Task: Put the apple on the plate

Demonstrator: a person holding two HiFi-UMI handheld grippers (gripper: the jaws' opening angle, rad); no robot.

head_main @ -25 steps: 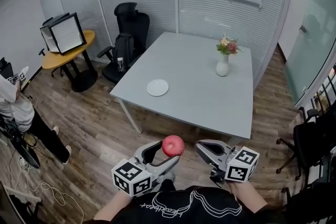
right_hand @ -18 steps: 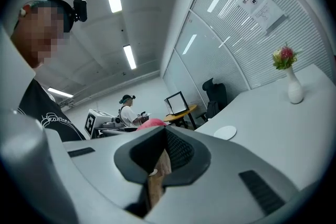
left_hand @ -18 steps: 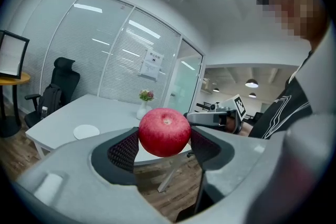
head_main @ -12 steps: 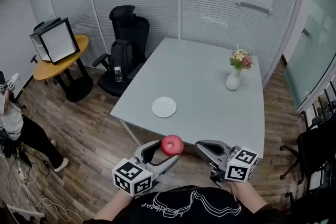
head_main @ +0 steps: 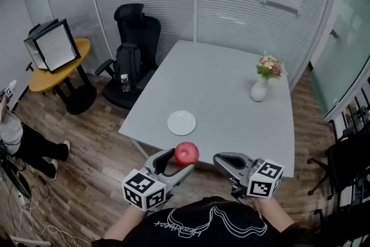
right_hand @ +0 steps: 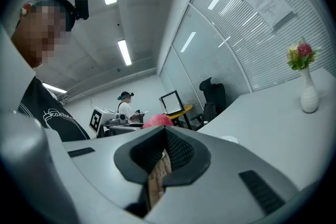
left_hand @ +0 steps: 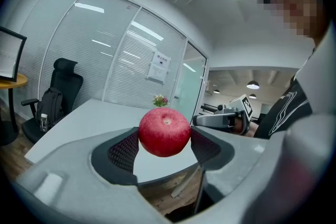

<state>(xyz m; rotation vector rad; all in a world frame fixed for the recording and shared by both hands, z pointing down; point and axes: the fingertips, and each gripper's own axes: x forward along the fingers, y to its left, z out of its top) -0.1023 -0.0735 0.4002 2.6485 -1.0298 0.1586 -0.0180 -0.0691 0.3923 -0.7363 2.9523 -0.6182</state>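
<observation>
A red apple sits clamped in my left gripper, held in the air just short of the grey table's near edge. In the left gripper view the apple fills the gap between both dark pads. The small white plate lies on the table near its front left corner, a little beyond the apple. My right gripper hangs beside it to the right, shut and holding nothing. In the right gripper view its jaws meet, with the apple and the plate visible past them.
A white vase with flowers stands at the table's right side. A black office chair with a backpack sits off the left corner, next to a round yellow table. A person stands at far left on the wood floor.
The view has closed in on the table: the plate and the table's edge now lie nearer the grippers. The apple stays clamped in the left gripper and the right stays shut.
</observation>
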